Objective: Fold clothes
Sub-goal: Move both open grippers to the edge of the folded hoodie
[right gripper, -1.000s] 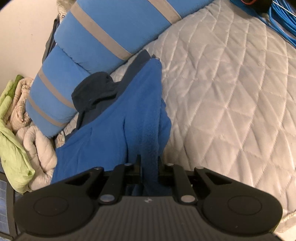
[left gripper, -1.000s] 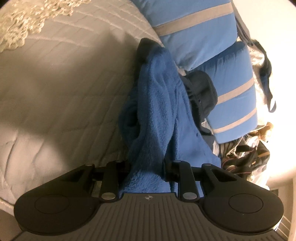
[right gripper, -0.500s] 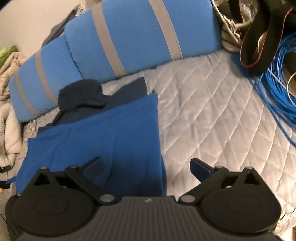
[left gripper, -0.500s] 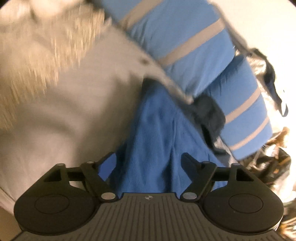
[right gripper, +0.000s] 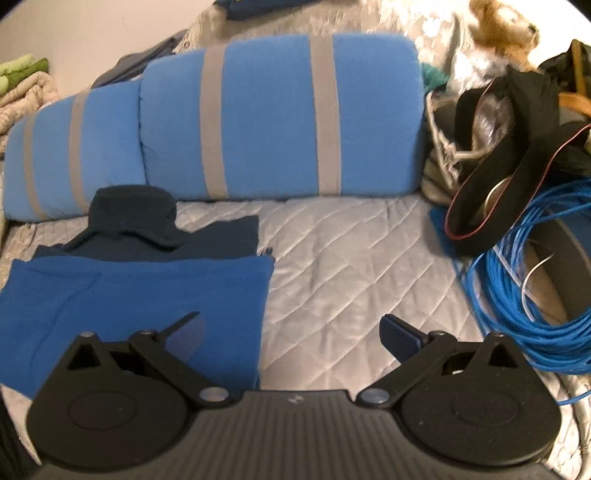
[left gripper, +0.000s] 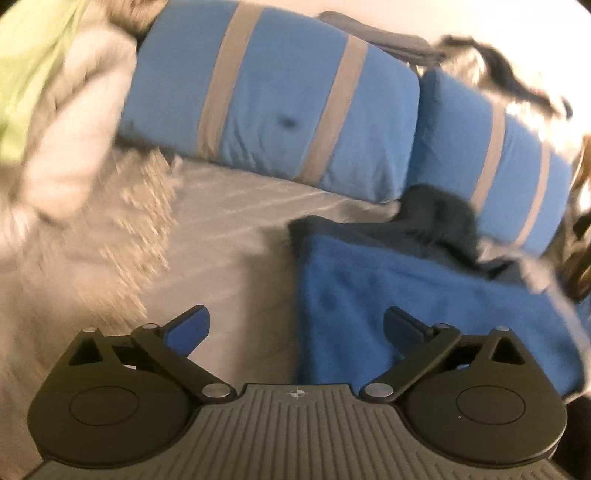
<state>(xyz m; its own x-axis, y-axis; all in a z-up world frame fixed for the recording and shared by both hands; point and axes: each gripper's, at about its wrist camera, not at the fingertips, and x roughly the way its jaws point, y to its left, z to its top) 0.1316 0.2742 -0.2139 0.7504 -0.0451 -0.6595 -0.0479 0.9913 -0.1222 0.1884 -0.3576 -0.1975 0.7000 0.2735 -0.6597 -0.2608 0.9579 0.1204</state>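
1. Left wrist view: the left gripper [left gripper: 297,326] has just been opening; its jaws now stand wide apart with nothing clamped between them.
2. Left wrist view: the blue fleece garment [left gripper: 424,306] lies flat on the quilted grey bedspread [left gripper: 229,236], below and to the right of the gripper's midline. The right finger hangs over the garment and the left finger over bare bedspread; neither pad presses on cloth.
3. Left wrist view: a dark navy garment [left gripper: 436,221] lies at the far edge of the blue one, against two blue pillows with grey stripes [left gripper: 280,110]. The left part of this view is motion-blurred; the pale mass there is probably a fringed throw and bundled bedding.
4. Right wrist view: the right gripper [right gripper: 291,328] has its jaws fully apart and empty.
5. Right wrist view: the blue fleece garment [right gripper: 129,295] lies folded flat at the lower left, its right edge running between the two fingers. The dark navy garment [right gripper: 147,225] lies behind it, touching the blue pillows with grey stripes [right gripper: 258,122].
6. Right wrist view: a coil of blue cable [right gripper: 528,295] and a black strap [right gripper: 517,162] lie at the right, well apart from the garments. A stuffed toy [right gripper: 502,26] sits at the upper right.
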